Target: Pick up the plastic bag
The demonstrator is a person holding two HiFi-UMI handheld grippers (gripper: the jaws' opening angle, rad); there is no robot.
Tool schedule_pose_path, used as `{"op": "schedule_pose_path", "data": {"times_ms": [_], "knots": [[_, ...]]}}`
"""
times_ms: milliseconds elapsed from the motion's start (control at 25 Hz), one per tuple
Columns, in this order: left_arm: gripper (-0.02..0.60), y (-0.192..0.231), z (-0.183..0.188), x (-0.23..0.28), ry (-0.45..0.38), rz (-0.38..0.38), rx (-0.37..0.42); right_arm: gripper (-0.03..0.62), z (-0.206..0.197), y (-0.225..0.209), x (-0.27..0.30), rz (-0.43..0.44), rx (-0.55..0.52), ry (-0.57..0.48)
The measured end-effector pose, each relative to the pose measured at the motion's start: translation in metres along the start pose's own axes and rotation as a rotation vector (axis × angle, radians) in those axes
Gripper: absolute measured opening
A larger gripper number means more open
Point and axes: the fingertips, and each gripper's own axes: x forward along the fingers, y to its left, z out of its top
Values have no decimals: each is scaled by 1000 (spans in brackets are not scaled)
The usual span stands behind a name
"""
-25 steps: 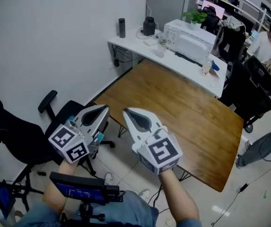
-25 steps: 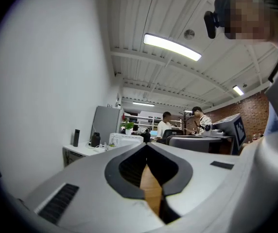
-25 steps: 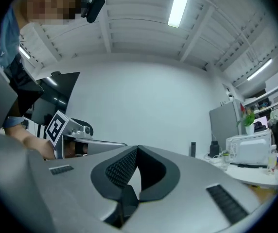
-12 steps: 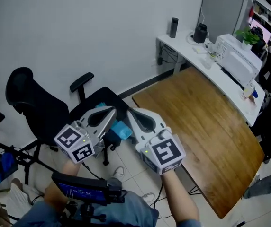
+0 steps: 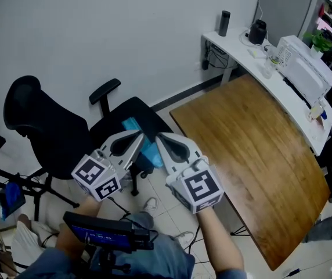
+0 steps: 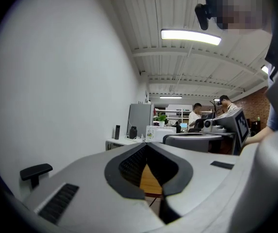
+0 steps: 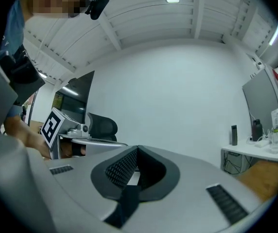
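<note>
Plastic bag (image 5: 150,151), taken here to be the blue thing, is lying on the seat of the black office chair (image 5: 56,127). In the head view it is showing only in the gap between the two tools, which are partly covering it. The left gripper (image 5: 137,133) and the right gripper (image 5: 159,136) are hovering side by side above it, close together and pointing roughly level. Each pair of tongs is pressing tip to tip with nothing between. Both gripper views are looking out at the wall and the room, not at the bag.

Several things are threatening the pick. With the tongs closed, a descent is likely to do no more than shove the bag across the seat or off its edge. Thin film lying flat is offering little to bite on, so the tips are risking catching seat fabric instead, or slipping off. The chair looks like a swivelling office type, so a push is liable to turn or roll it away. Being so near, the two tools are also risking knocking each other.
</note>
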Motion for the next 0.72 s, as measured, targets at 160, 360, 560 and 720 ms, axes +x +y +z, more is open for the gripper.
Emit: {"op": "schedule_pose_path", "data": {"times_ms": [160, 360, 560, 720], "knots": [[12, 12, -25, 7, 41, -7, -30, 3, -22, -8, 10, -10, 18, 23], [11, 27, -52, 16, 80, -24, -69, 3, -51, -19, 21, -45, 42, 36], [11, 41, -85, 25, 109, -39, -103, 16, -87, -23, 33, -98, 84, 52], [11, 49, -118, 30, 131, -32, -153, 17, -122, -26, 35, -155, 125, 82]]}}
